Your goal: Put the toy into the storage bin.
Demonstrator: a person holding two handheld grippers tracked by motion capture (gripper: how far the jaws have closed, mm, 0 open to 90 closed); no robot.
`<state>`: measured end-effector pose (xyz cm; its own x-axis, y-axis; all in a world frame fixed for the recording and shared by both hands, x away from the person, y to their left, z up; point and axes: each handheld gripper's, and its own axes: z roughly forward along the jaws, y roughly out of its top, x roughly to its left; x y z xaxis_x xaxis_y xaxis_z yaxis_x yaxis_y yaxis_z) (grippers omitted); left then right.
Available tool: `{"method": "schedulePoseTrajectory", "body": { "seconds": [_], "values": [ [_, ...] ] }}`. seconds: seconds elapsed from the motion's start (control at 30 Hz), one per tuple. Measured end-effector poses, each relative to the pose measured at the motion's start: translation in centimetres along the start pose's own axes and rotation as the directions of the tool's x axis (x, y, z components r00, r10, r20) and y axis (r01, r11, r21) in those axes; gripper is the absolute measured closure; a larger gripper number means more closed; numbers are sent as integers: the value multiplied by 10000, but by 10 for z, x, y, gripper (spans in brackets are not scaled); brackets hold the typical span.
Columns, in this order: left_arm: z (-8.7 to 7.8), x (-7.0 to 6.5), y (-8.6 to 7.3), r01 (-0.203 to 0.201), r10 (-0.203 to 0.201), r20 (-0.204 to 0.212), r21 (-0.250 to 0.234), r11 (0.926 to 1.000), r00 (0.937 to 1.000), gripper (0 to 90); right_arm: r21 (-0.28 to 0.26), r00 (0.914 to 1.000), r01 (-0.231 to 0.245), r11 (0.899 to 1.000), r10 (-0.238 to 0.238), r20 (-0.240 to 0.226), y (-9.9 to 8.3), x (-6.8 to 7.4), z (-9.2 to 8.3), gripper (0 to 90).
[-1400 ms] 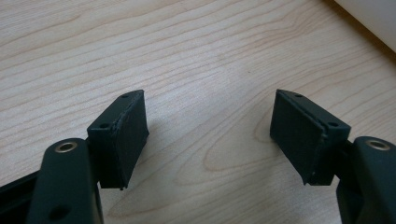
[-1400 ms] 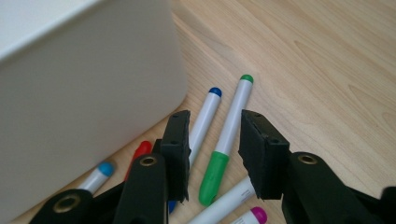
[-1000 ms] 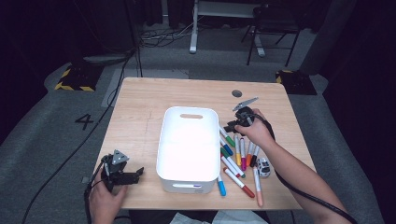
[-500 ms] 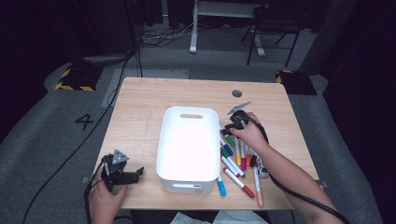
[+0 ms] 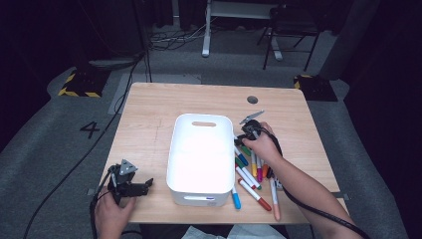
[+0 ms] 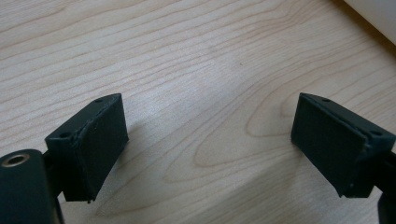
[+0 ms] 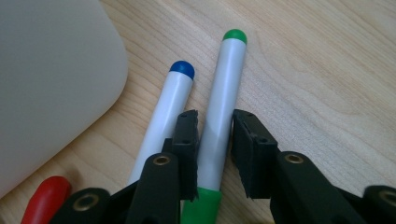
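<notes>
- Gripping the green marker (image 7: pixel 219 112) with the right gripper (image 7: pixel 215 144): jaws have just been closing and now straddle its white barrel, pads on or nearly on both sides, just above the green cap.
- Marker lies flat on the table (image 5: pixel 149 114), first in the row of markers (image 5: pixel 254 174) just right of the white bin (image 5: pixel 201 149). Grabbing mid-barrel looks deliberate: keeps it balanced on lift.
- Blue marker (image 7: pixel 163 112) sits just beside the left pad, touching or nearly so. Risk: it gets nudged or dragged up with the green one.
- Red marker (image 7: pixel 44 196) lies at the bin's edge, clear of the jaws.
- Left gripper (image 5: pixel 130 183) is parked at the near-left table corner, well apart from the markers, jaws wide apart over bare wood (image 6: pixel 210 93), nothing between them. Likely kept out of the way.
- Bin interior is washed out; contents can't be told. My read: pick in hand, drop into bin next.
</notes>
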<state>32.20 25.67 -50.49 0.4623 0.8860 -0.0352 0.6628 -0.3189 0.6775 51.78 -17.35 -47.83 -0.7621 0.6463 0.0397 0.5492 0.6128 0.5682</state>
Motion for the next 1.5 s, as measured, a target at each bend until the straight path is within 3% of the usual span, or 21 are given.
{"method": "schedulePoseTrajectory", "body": {
  "seconds": [0.17,0.47,0.73,0.83,0.87,0.9,1.17,1.2,1.3,1.33,1.43,1.5],
  "values": [
    [0,0,0,8,-8,0,-6,10000,10000,111,-18,9996,-181,9998,182,232,0,1,1,763],
    [0,0,0,7,-7,-1,-5,10000,10000,111,-226,9982,-555,9982,560,228,2,5,3,768],
    [0,0,0,6,-6,-1,-5,10000,10000,111,-117,9983,-478,9988,482,320,8,6,-5,770],
    [0,0,0,10,-10,-2,-11,10000,10000,111,-214,9983,-515,9984,520,244,10,6,-12,770],
    [0,0,0,10,-10,0,-6,10000,10000,111,-181,9971,-726,9972,730,214,10,8,-15,770],
    [0,0,0,7,-7,0,-5,10000,10000,111,-297,9986,-489,9984,494,184,11,7,-17,770],
    [0,0,0,10,-9,1,-8,10000,10000,111,-596,9984,-558,9967,550,-163,17,14,-45,770],
    [0,0,0,-13,13,-3,-36,10000,10000,111,-714,9992,-365,9968,354,-166,18,14,-50,770],
    [1,0,0,-29,29,39,-29,10000,10000,111,-794,9980,-572,9952,548,-329,19,18,-62,770],
    [1,0,1,-79,79,20,-2,10000,10000,111,-859,9989,-375,9956,351,-298,19,18,-65,770],
    [1,0,1,-90,90,-8,-11,10000,10000,112,-950,9980,-484,9943,444,-442,20,22,-78,770],
    [1,0,1,-58,57,-38,-41,10000,10000,112,-1074,9990,-253,9939,210,-405,20,23,-86,770]
  ]
}}
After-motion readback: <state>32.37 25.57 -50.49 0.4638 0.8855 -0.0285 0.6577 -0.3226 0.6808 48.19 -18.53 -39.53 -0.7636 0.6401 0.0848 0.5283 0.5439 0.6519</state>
